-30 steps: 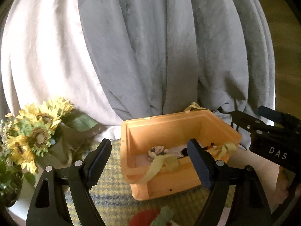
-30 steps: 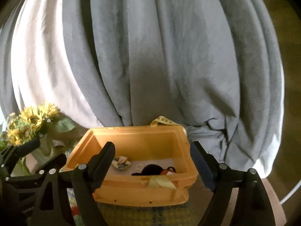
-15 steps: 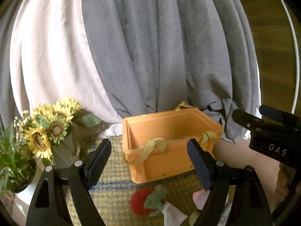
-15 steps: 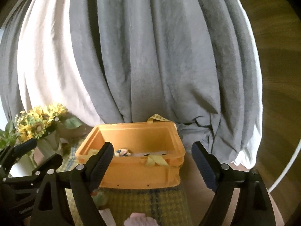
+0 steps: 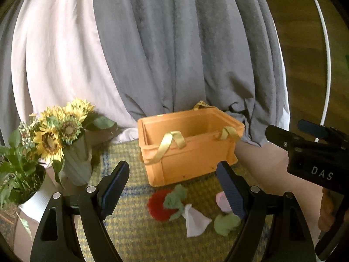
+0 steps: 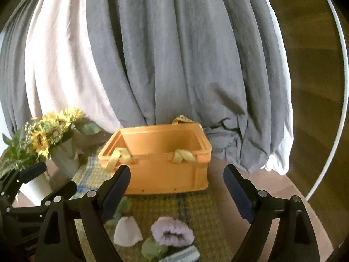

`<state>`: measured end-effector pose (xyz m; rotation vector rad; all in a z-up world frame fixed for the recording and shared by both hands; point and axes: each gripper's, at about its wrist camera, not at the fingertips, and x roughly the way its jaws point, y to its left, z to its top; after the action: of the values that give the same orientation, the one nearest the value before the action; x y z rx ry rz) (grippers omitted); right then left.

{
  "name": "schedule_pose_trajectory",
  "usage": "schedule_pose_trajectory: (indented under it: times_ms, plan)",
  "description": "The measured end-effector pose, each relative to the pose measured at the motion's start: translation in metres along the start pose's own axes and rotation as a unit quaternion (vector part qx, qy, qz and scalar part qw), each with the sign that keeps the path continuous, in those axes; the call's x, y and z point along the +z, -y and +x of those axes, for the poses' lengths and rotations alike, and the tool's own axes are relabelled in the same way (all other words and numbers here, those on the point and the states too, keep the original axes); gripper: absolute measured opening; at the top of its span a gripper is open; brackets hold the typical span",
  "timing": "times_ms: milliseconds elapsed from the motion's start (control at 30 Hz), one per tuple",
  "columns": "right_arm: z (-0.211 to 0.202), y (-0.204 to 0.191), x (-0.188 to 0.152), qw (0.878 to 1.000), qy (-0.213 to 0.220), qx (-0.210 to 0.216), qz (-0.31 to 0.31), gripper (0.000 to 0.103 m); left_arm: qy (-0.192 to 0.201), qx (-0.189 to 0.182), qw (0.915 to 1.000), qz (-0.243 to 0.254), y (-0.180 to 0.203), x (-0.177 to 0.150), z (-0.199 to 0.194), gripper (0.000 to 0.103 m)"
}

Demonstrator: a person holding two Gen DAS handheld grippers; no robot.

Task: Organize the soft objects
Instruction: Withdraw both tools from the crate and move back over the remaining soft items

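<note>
My left tongs (image 5: 172,187) and right tongs (image 6: 176,190) both stand spread wide and empty, low in frame, poised for a pick. Just beyond, lower centre, the soft pieces lie loose on the woven mat (image 6: 196,205): red pompom (image 5: 159,205), pink tuft (image 6: 172,234), white cloth (image 5: 195,220). The orange bin (image 5: 189,150), mid-frame, is their likely destination.

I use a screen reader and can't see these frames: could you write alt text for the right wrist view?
The open, empty right gripper hovers over a yellow plaid mat scattered with soft pieces, including a fuzzy lilac flower and a pale cloth cone. Behind them sits an orange crate with yellow ribbon handles, sunflowers to its left, grey curtains beyond.
</note>
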<state>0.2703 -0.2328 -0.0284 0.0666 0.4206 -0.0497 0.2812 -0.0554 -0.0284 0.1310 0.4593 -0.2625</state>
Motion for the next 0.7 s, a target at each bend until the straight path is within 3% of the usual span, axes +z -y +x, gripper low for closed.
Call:
schedule_pose_trajectory:
  times_ms: [700]
  plan:
    - [-0.016, -0.008, -0.059, 0.997, -0.067, -0.030, 0.032, 0.088, -0.044, -0.046, 0.9975, 0.033, 0.003, -0.048, 0.002, 0.076]
